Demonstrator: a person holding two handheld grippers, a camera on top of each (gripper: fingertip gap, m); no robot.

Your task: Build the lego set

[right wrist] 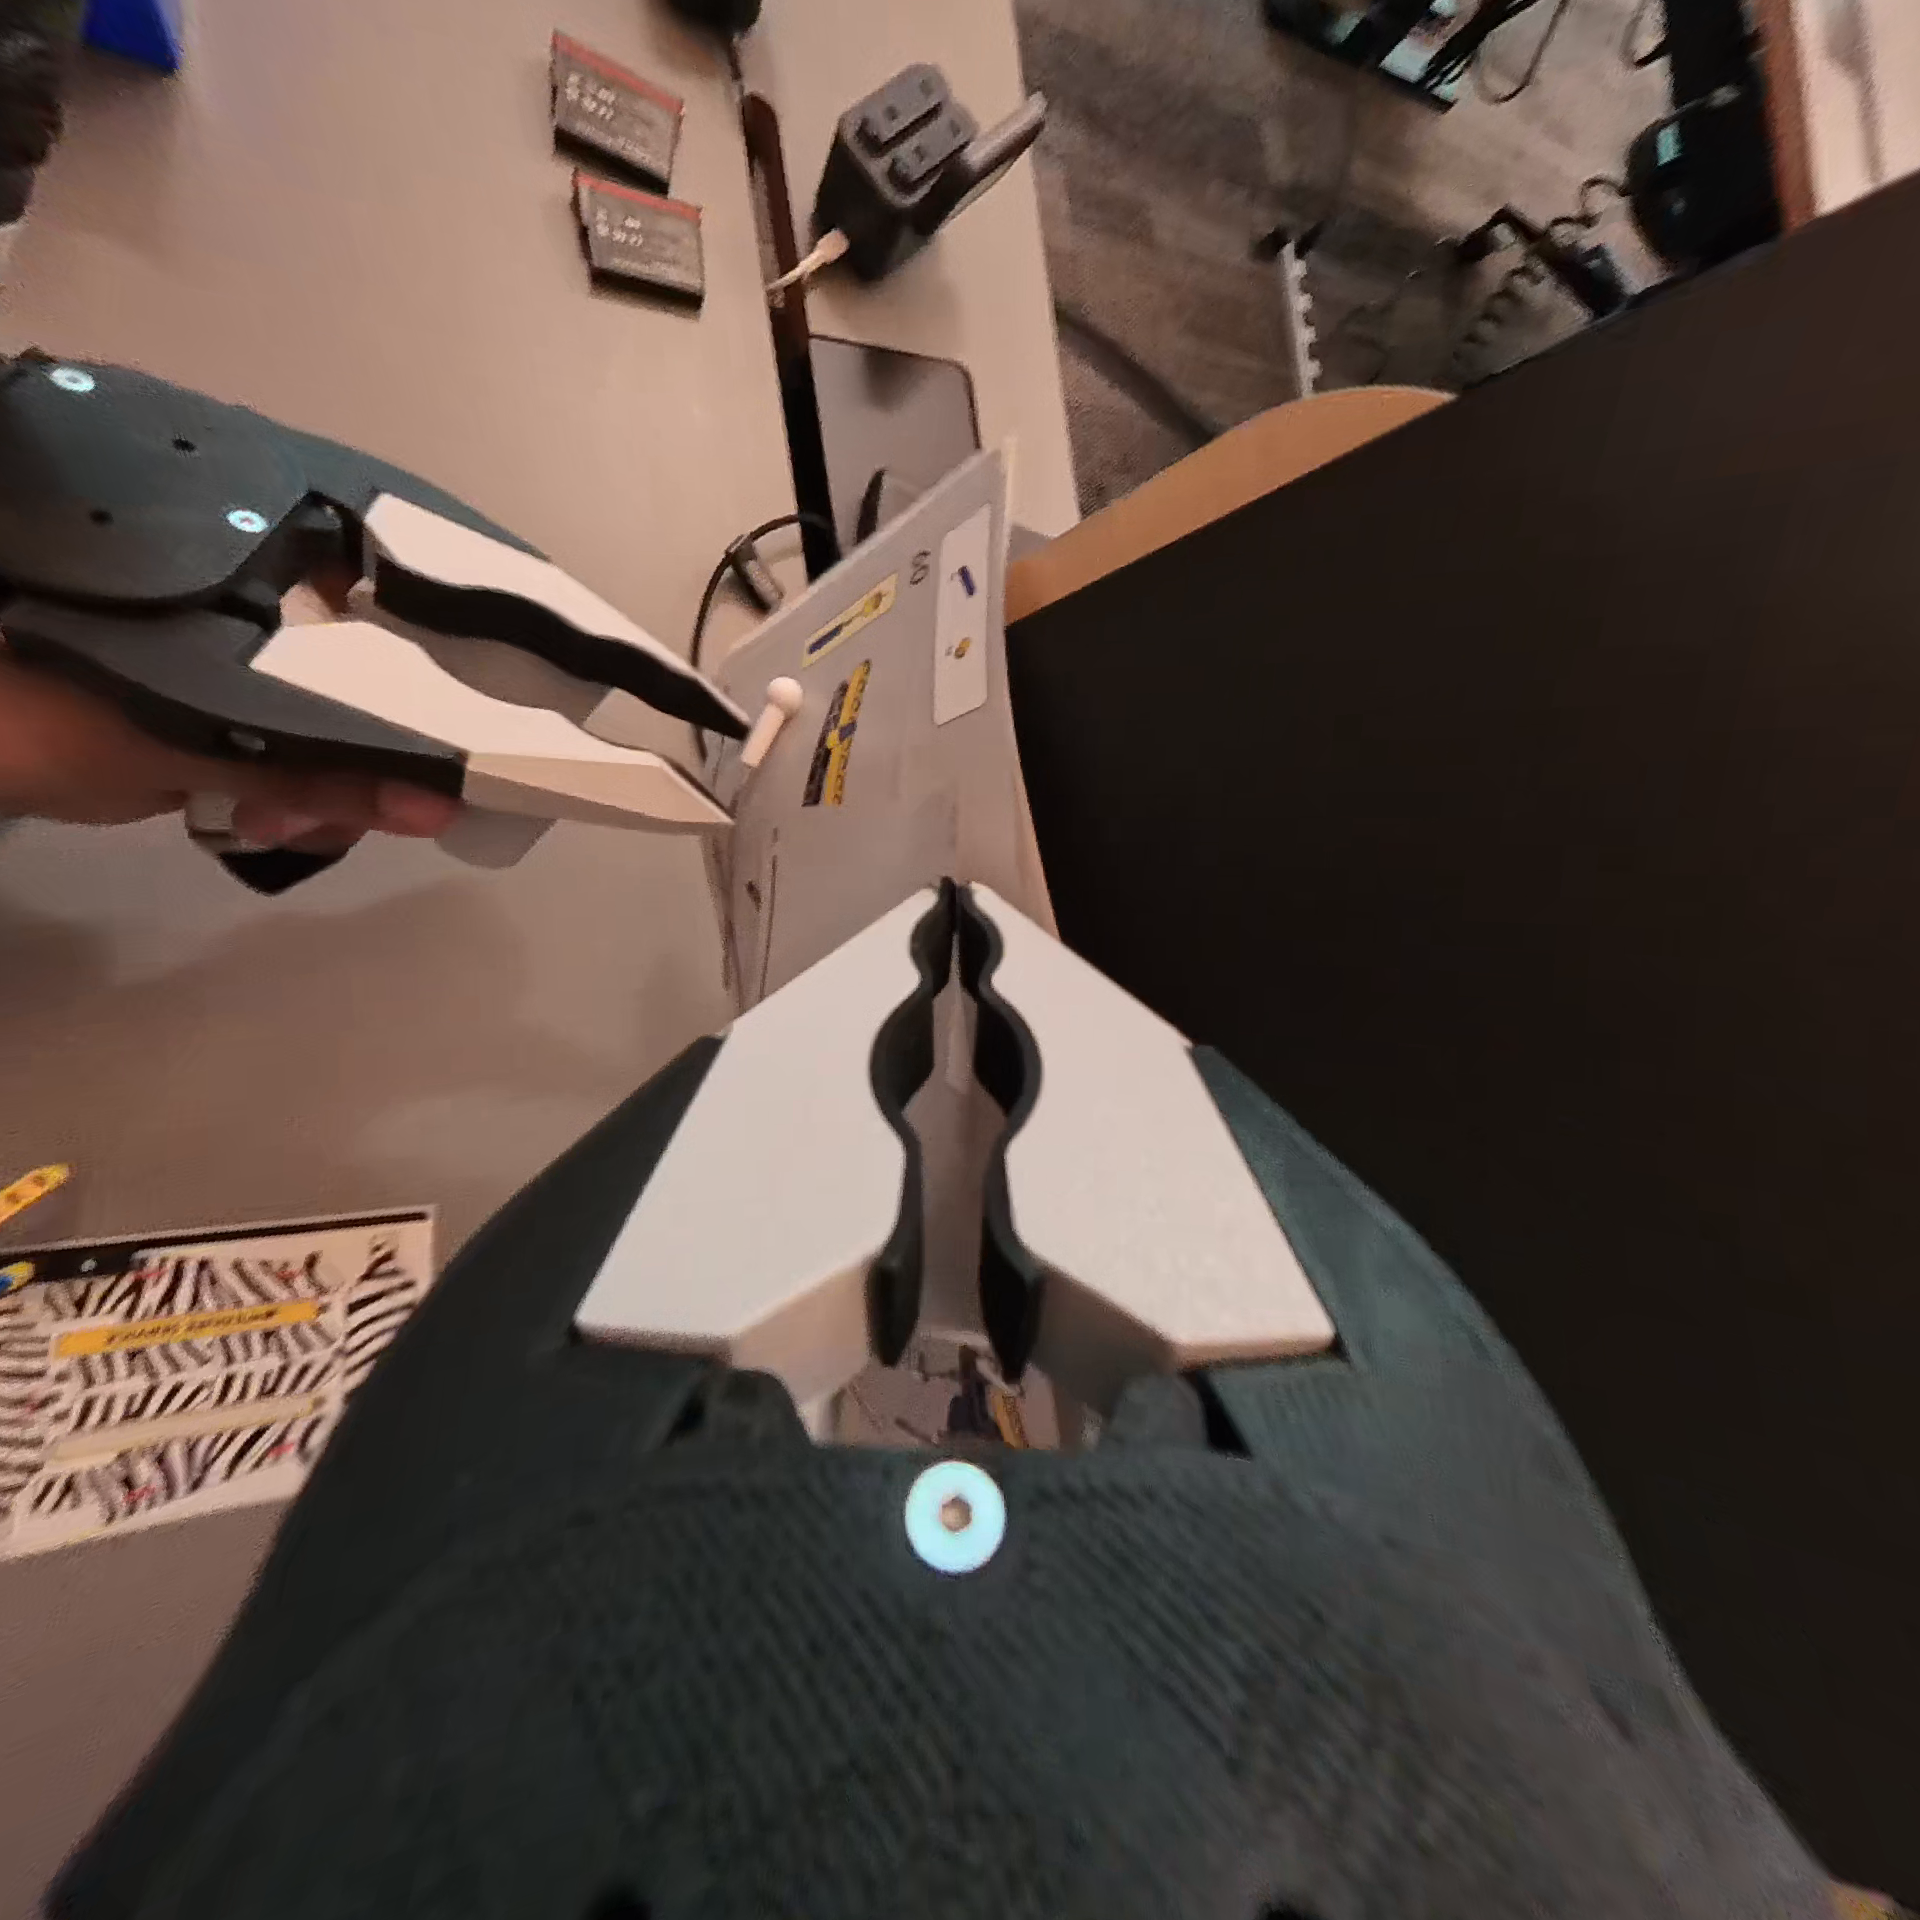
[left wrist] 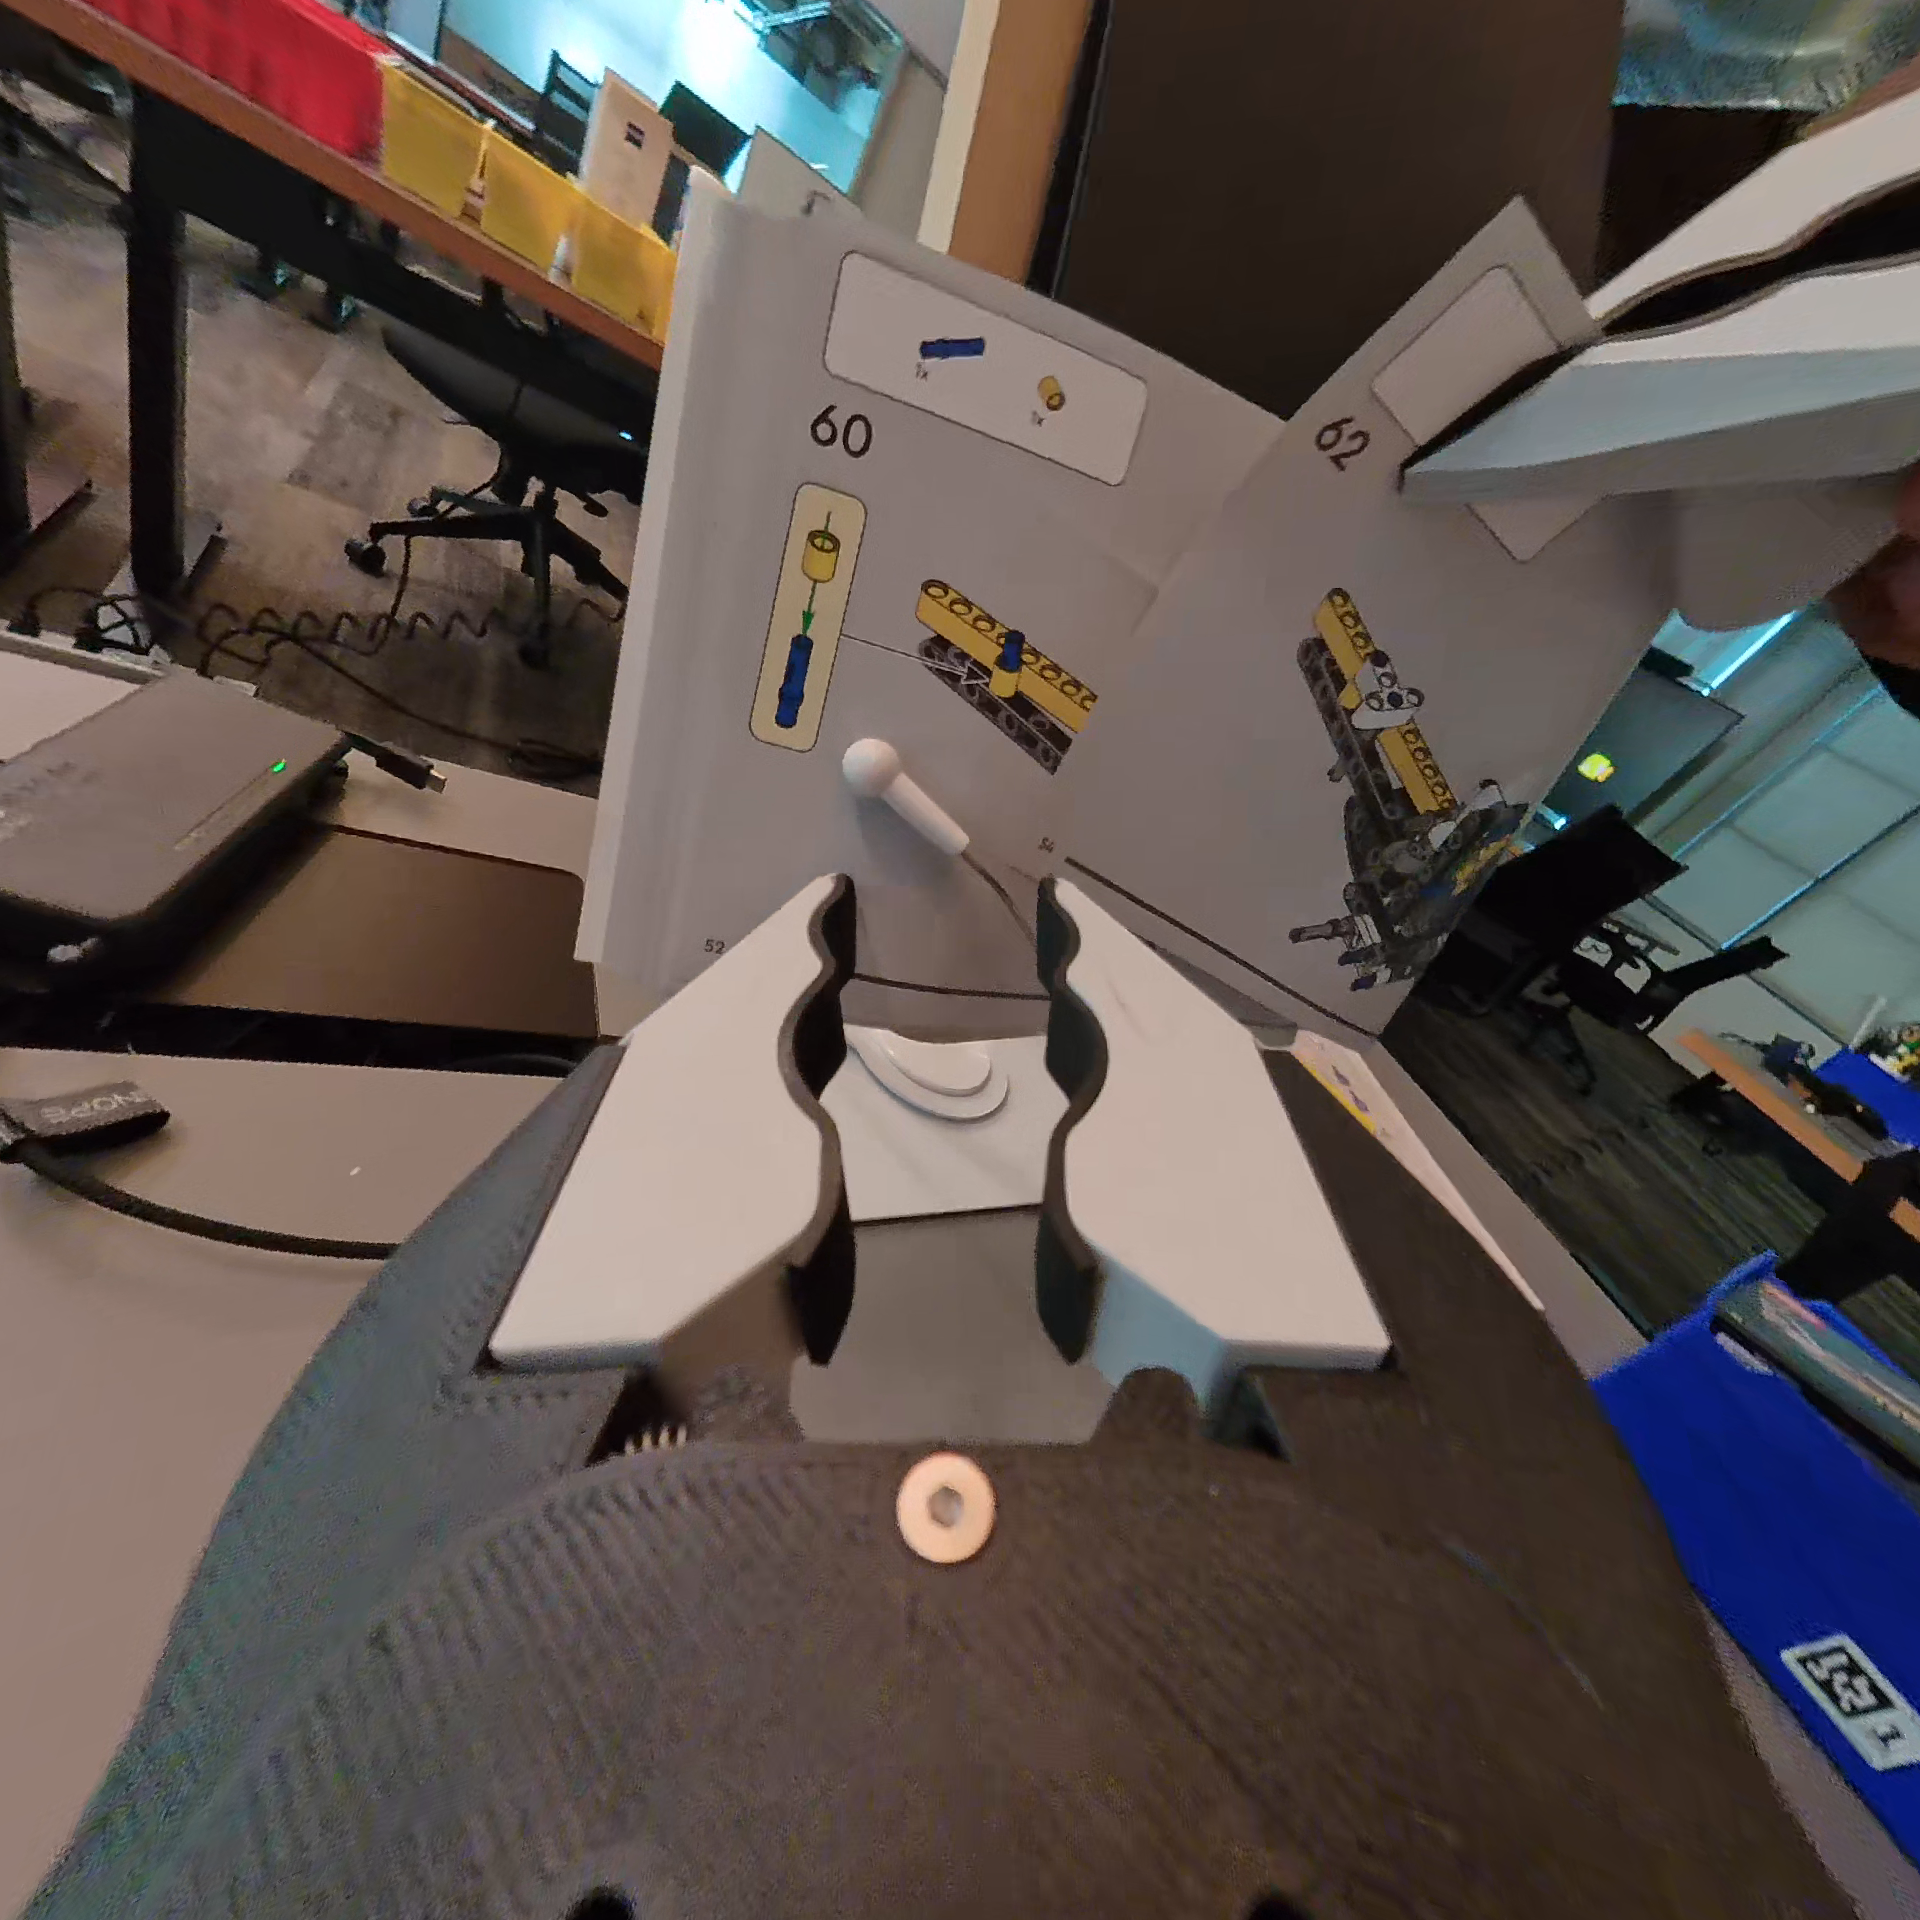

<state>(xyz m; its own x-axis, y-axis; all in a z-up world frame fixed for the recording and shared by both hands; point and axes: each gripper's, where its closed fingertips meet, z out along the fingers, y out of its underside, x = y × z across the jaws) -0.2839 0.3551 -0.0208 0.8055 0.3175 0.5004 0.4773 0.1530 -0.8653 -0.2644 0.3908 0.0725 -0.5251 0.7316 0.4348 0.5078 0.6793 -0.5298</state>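
Observation:
The instruction booklet stands open and upright on a white stand, held by a white peg. My left gripper is open and empty, its tips just in front of the booklet's lower edge below the peg. In the right wrist view the left gripper points at the booklet beside the peg. My right gripper is shut on a page of the booklet, seen edge-on between its fingers. It also shows at the upper right of the left wrist view, holding the right page.
A sticker sheet and a yellow Lego piece lie on the grey table at left. A blue bin stands at right. A dark device and a cable lie at left. A black partition rises behind the booklet. Spacing between my two grippers at the tips: around 11 cm.

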